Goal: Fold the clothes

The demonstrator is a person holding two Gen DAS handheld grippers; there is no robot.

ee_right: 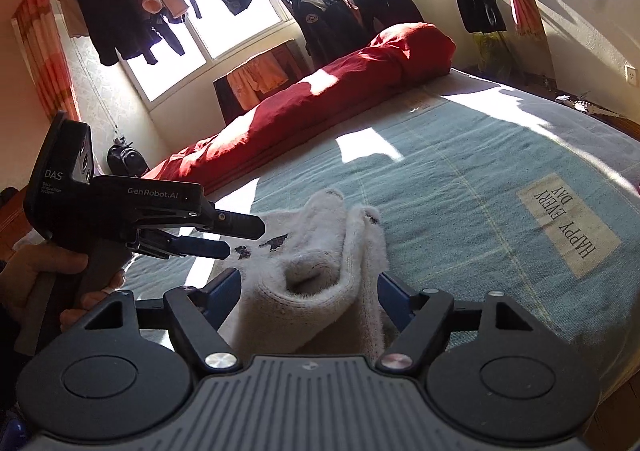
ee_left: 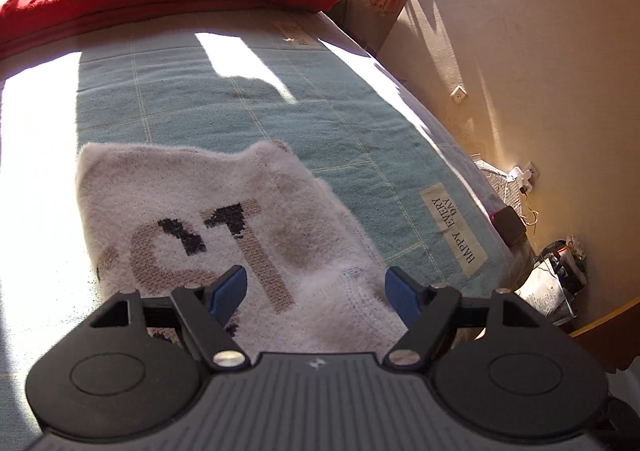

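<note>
1. Your left tongs (ee_right: 234, 237) stand open over the white sweater (ee_left: 208, 219), gripping nothing.
2. The sweater lies folded on the bed's green blanket (ee_left: 320, 123), near the front edge.
3. Your right tongs (ee_right: 310, 293) straddle the sweater's thick fold; whether the pads (ee_right: 224, 291) press it cannot be told.
</note>
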